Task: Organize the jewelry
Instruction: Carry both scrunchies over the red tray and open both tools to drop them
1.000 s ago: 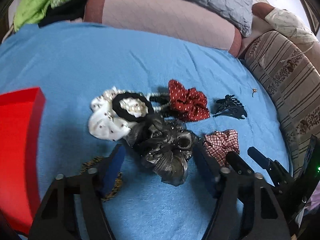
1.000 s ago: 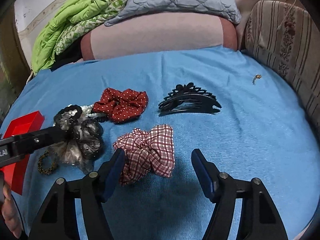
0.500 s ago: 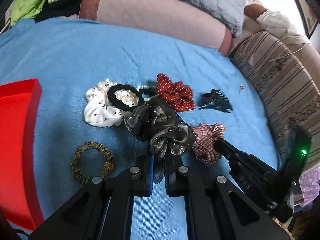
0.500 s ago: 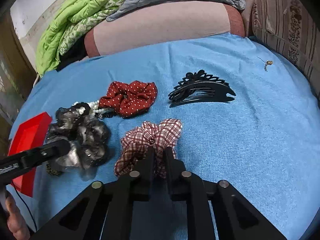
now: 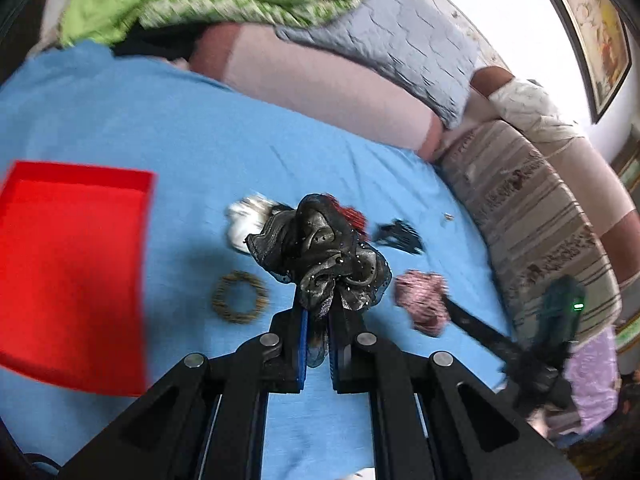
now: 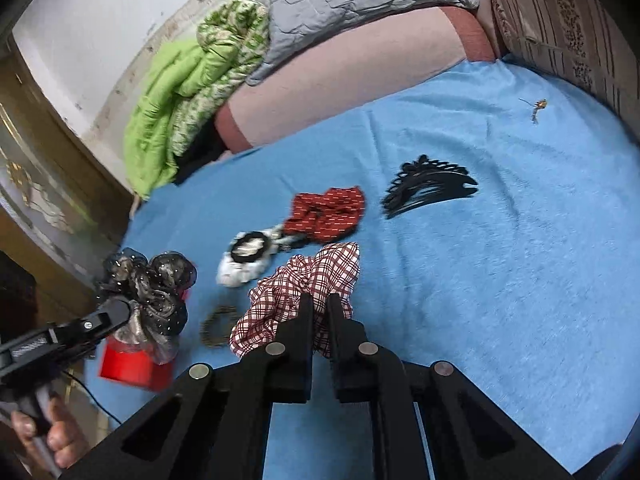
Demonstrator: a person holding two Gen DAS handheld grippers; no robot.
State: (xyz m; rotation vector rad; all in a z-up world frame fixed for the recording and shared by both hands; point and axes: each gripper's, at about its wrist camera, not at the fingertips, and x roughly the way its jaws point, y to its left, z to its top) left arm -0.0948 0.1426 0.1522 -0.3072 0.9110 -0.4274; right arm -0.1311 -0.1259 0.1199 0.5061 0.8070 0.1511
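no legible text, labels or numbers anywhere

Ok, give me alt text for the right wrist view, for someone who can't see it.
The right gripper is shut on a red-and-white plaid fabric scrunchie above a blue bedspread. Beyond lie a red polka-dot scrunchie and a black plastic claw clip.

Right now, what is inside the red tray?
The left wrist view shows only the bare red floor of the red tray. Its near edge runs out of the picture, and the right wrist view has it mostly covered by the black scrunchie.
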